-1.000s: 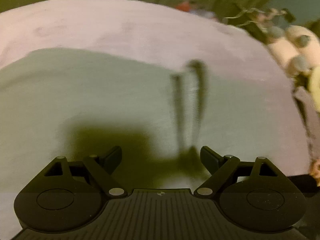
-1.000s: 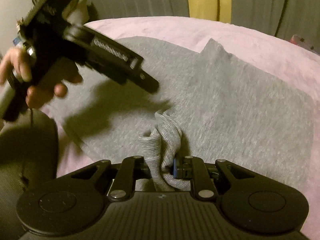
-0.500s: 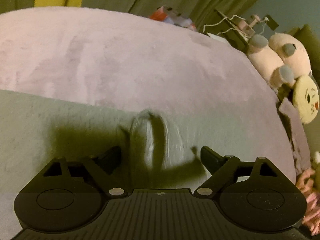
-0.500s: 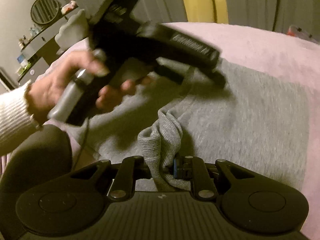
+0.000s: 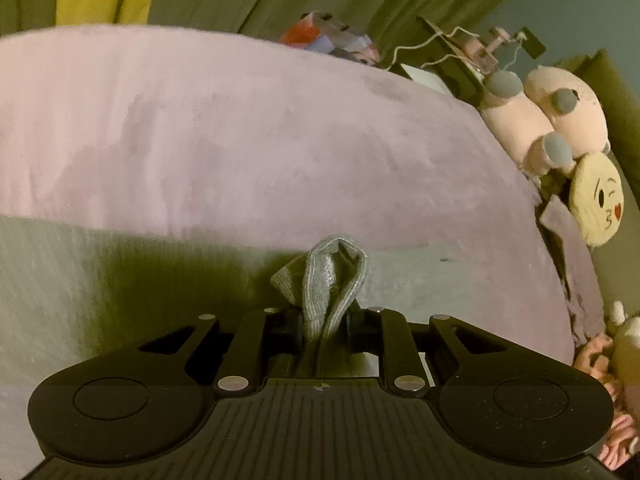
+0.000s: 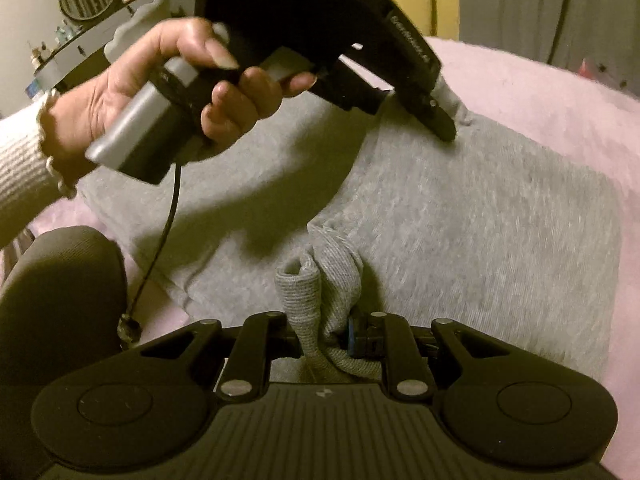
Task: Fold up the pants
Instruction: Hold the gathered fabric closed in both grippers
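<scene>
While gray pants (image 6: pixel 460 216) lie spread across a pink blanket (image 5: pixel 260 128), the left gripper (image 5: pixel 324 320) is closing on a bunched fold at their far edge. Nearer, the right gripper (image 6: pixel 324 334) pinches another fold. Stuffed toys (image 5: pixel 560 128) sit far right.

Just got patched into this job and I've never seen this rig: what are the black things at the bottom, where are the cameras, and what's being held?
No robot: a person holds a two-finger gripper in each hand, with a camera on each looking along its fingers. The left gripper is closing on a fold of the gray pants, with cloth between its jaws. The right gripper is clamped on another bunch. The right view also shows the person's left hand holding its tool. The pants lie on a pink blanket.
</scene>
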